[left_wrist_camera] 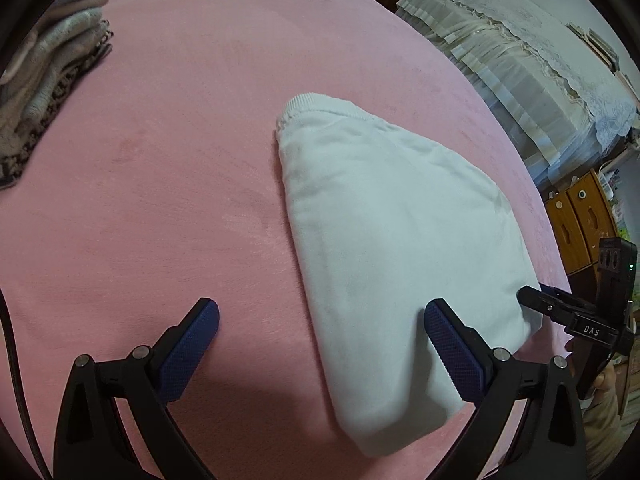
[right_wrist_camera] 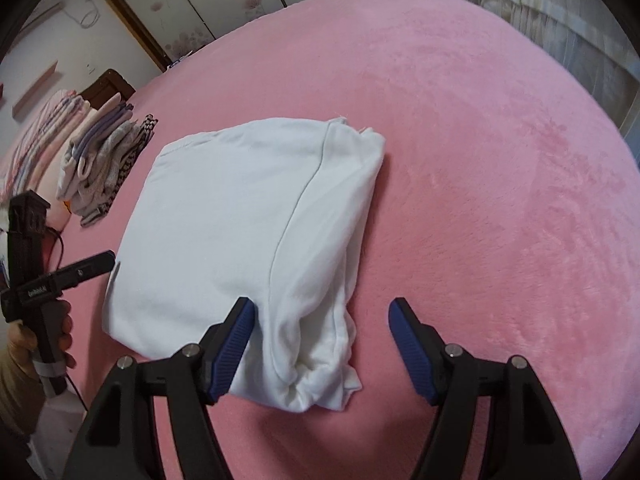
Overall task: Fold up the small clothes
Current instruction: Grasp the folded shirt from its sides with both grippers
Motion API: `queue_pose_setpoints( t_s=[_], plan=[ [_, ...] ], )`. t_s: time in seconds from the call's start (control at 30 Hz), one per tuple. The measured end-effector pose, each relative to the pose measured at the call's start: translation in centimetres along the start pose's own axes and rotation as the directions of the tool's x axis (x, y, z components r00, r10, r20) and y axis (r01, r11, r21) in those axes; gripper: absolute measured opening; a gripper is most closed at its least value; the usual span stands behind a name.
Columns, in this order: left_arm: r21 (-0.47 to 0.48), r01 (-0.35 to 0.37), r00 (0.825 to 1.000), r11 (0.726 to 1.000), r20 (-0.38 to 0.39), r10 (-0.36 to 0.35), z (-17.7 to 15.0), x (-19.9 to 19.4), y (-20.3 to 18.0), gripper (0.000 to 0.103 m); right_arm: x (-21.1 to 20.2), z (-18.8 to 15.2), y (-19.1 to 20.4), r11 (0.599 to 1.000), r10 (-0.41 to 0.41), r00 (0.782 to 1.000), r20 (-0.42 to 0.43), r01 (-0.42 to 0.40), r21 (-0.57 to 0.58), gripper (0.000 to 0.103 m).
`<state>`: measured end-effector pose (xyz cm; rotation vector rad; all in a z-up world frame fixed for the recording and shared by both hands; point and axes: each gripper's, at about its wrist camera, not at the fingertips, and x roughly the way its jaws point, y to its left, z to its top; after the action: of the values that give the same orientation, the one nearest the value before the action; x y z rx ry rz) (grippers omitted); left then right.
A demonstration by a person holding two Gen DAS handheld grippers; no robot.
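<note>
Two grippers sit at the near edge, both with fingers spread wide and nothing between them. We see the left gripper straddling the near left side of the white garment: one blue pad over bare blanket, the other over cloth. The right gripper stands over the garment's near right corner, where loose layers bunch; its left pad touches the cloth, its right pad hangs over blanket. We judge both are placed to square or press the bundle rather than lift it.

Beyond the fingers, the garment lies folded into a compact rectangle on the pink blanket, ribbed hem at its far end. We read the fold as nearly done; the bunched corner looks untidy and may spring open.

Farther off, to the left, a stack of folded clothes sits well apart, probably finished pieces.
</note>
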<state>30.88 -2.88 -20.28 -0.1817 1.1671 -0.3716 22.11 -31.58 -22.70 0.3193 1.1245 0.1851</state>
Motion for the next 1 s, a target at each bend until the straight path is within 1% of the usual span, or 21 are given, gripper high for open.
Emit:
queue_pose_setpoints(
  t_s=[0.23,0.37,0.5,0.63,0.7,0.77,0.83,0.87,1.0],
  plan=[
    [-0.013,0.057,0.998,0.998,-0.02,-0.057,0.3,1.6,-0.6,0.102,1.1,0.5,-1.0,0.997,0.073,0.997,-0.02,-0.072,0.032,0.07],
    [-0.035,0.106,0.994,0.994,-0.03,-0.108,0.6,2.5,-0.8,0.102,1.5,0.6,-1.8,0.991,0.123,0.992,-0.018,-0.122,0.05,0.07],
    [-0.062,0.154,0.987,0.986,-0.033,-0.156,0.6,3.3,-0.7,0.102,1.9,0.8,-2.6,0.98,0.187,0.982,-0.027,-0.184,0.074,0.072],
    [-0.074,0.215,0.975,0.974,-0.038,-0.219,0.5,4.0,-0.9,0.102,2.4,1.2,-3.1,0.966,0.248,0.968,-0.036,-0.244,0.085,0.071],
    [-0.072,0.241,0.969,0.968,-0.036,-0.244,0.3,4.2,-1.1,0.102,2.7,1.5,-3.2,0.958,0.279,0.959,-0.041,-0.275,0.082,0.07],
    [-0.071,0.269,0.962,0.96,-0.034,-0.272,0.3,4.5,-1.5,0.102,3.1,1.8,-3.1,0.947,0.317,0.947,-0.05,-0.312,0.082,0.06],
    [-0.074,0.287,0.956,0.955,-0.032,-0.29,0.3,5.0,-1.9,0.102,3.9,2.2,-3.0,0.934,0.351,0.934,-0.061,-0.345,0.092,0.055],
    [-0.075,0.288,0.956,0.955,-0.031,-0.291,0.4,5.2,-1.9,0.102,4.3,2.3,-2.8,0.93,0.361,0.93,-0.064,-0.355,0.094,0.053],
    [-0.071,0.283,0.958,0.957,-0.034,-0.286,0.5,5.9,-2.6,0.103,5.3,3.1,-2.1,0.915,0.398,0.915,-0.064,-0.392,0.093,0.053]
  ],
)
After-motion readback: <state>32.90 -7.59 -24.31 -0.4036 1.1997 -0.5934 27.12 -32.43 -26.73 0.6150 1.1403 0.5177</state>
